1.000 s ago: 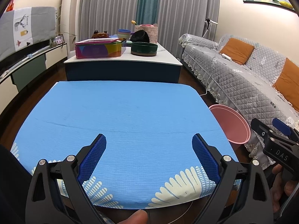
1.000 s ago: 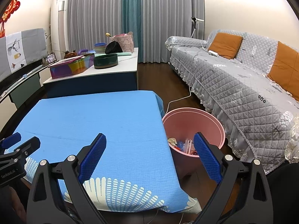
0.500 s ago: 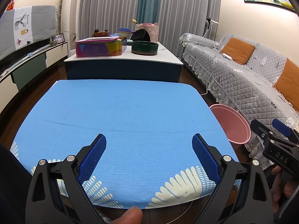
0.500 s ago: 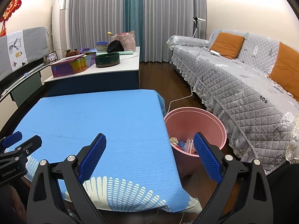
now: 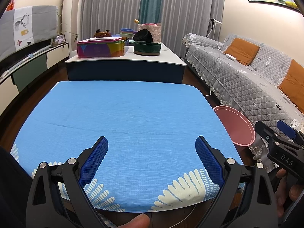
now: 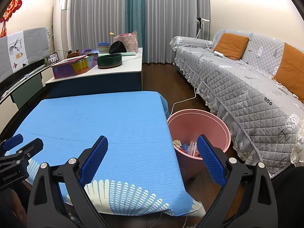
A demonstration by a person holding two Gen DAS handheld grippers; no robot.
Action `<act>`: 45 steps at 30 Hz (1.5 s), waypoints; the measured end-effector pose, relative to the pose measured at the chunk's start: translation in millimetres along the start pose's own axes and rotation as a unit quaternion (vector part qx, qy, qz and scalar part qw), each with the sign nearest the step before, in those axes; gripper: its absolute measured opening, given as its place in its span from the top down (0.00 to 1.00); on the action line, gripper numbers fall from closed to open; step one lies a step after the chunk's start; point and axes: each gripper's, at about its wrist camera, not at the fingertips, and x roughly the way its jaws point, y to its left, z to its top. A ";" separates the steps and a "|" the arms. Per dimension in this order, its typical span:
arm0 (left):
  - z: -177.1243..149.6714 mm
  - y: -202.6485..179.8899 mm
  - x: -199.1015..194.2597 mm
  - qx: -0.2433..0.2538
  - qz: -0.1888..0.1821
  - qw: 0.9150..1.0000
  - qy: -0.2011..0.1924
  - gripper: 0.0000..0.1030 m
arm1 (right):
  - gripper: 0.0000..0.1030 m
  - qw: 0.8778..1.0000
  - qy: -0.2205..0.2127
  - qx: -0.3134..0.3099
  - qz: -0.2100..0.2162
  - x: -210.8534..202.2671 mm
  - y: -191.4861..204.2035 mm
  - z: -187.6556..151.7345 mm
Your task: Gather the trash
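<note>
- The left gripper (image 5: 151,158) is held wide open, and nothing is gripped between its blue pads (image 5: 94,159).
- It is held low over the near edge of the blue tablecloth (image 5: 123,117) and is pointed straight across the table.
- The right gripper (image 6: 152,159) is also spread wide, with nothing held. It is aimed forward over the table's right corner.
- The pink bin (image 6: 205,125) is stood upright on the floor, mouth up, just beside the table's right edge and near the grey sofa (image 6: 247,87).
- Some trash (image 6: 187,146) can be seen at the bin's bottom; the pieces are too small to tell apart.
- A fingertip (image 5: 137,222) is seen at the bottom of the left view.
</note>
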 end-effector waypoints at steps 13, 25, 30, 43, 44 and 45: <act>-0.2 -2.2 0.6 0.002 -0.003 1.000 0.001 0.12 | 0.10 1.000 0.000 0.000 0.000 -0.2 -0.1 0.2; 0.0 -2.7 4.8 0.002 -0.007 1.000 0.007 0.12 | 0.10 1.000 0.000 0.000 0.000 -0.3 0.0 0.3; 0.1 -6.0 2.8 0.009 -0.012 1.000 -0.001 0.12 | 0.10 1.000 0.000 0.000 0.000 -0.2 0.0 0.3; -2.7 -3.3 6.7 0.001 -0.010 1.000 0.017 0.12 | 0.10 1.000 0.000 0.000 0.000 -0.1 0.2 0.5; -2.6 -3.0 6.9 0.001 -0.010 1.000 0.017 0.12 | 0.10 1.000 0.000 -0.001 -0.001 0.2 0.4 0.2; -2.3 -2.2 7.1 0.000 -0.009 1.000 0.017 0.12 | 0.10 1.000 0.000 0.000 0.000 -0.1 0.3 0.6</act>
